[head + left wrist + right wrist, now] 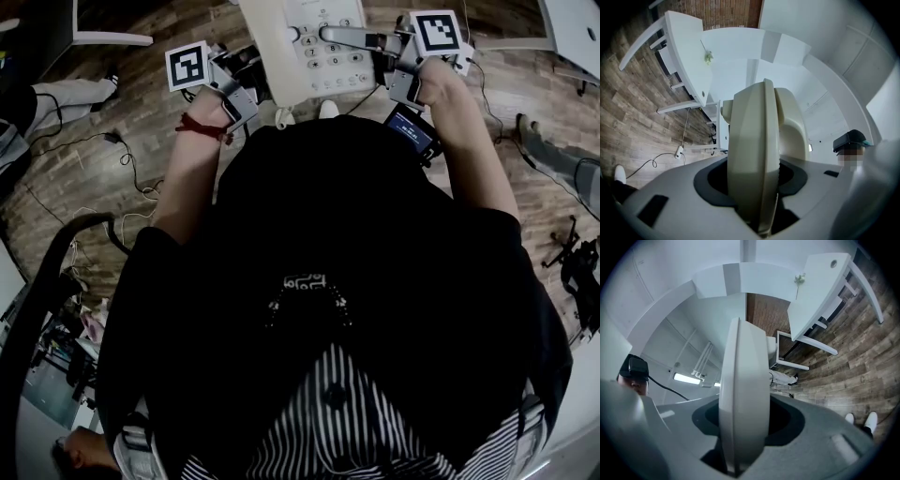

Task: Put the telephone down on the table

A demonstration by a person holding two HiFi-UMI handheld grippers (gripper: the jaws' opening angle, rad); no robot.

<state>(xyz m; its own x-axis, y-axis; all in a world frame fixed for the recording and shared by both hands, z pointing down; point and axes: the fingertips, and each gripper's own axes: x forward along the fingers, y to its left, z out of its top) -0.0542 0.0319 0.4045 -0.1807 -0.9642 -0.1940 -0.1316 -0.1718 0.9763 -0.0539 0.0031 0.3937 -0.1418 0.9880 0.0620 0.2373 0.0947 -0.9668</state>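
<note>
Left gripper (246, 89): jaws closed on the left edge of the telephone (281, 47); in the left gripper view the cream casing stands edge-on between the grey jaws and fills the gap.
Right gripper (349, 39): jaws set part-way apart and clamped on the telephone's right side; in the head view one grey jaw lies across the top of the keypad (326, 58).
Telephone position: held between the two grippers in front of the person's chest, keypad facing up towards the head camera.
Under the telephone: wooden floor (122, 112) shows around it in the head view, so it is up in the air and not resting on anything.
Table (820, 291): a white table stands well apart from the telephone, seen in the background of both gripper views.
Left wrist: a red band (202, 127) sits just behind the gripper.
Below the right hand: a small dark device with a lit screen (411, 129), near the gripper's handle.
Floor: loose cables (131, 164) lie to the person's left.
</note>
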